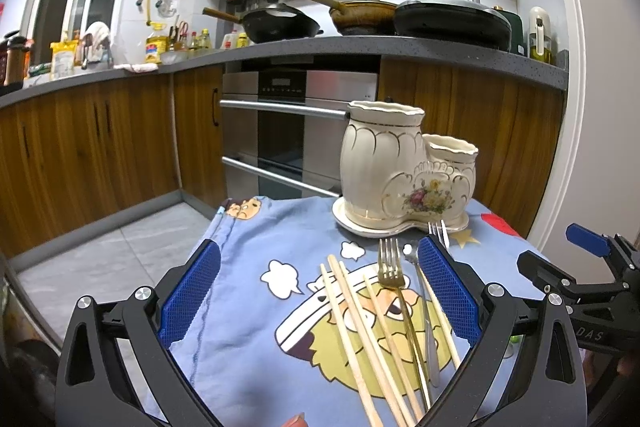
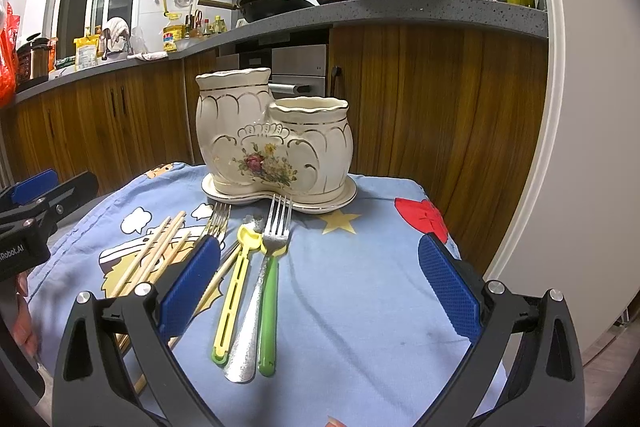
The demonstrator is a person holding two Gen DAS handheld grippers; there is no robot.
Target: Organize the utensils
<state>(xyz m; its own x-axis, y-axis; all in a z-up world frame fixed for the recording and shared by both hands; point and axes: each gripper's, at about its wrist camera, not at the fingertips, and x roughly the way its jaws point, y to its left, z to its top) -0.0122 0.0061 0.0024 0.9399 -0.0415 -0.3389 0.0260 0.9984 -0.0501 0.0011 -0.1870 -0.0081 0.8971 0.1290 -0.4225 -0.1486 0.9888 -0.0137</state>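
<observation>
1. On the blue cartoon cloth (image 1: 256, 267), left wrist view: left gripper (image 1: 320, 291) spread wide, holding nothing, hovering over the chopsticks (image 1: 352, 327) and gold fork (image 1: 394, 279). Ceramic holder (image 1: 396, 167) stands just beyond.
2. Right wrist view: right gripper (image 2: 320, 287) also wide, empty. Silver fork (image 2: 260, 275), yellow utensil (image 2: 236, 283) and green handle (image 2: 268, 319) lie between its fingers, in front of the holder.

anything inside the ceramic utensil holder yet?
Nothing sticks up above either mouth of the ceramic holder; the inner rim of the shorter pot looks bare. Both cameras sit too low to see the bottoms. The utensils lie on the cloth.
</observation>
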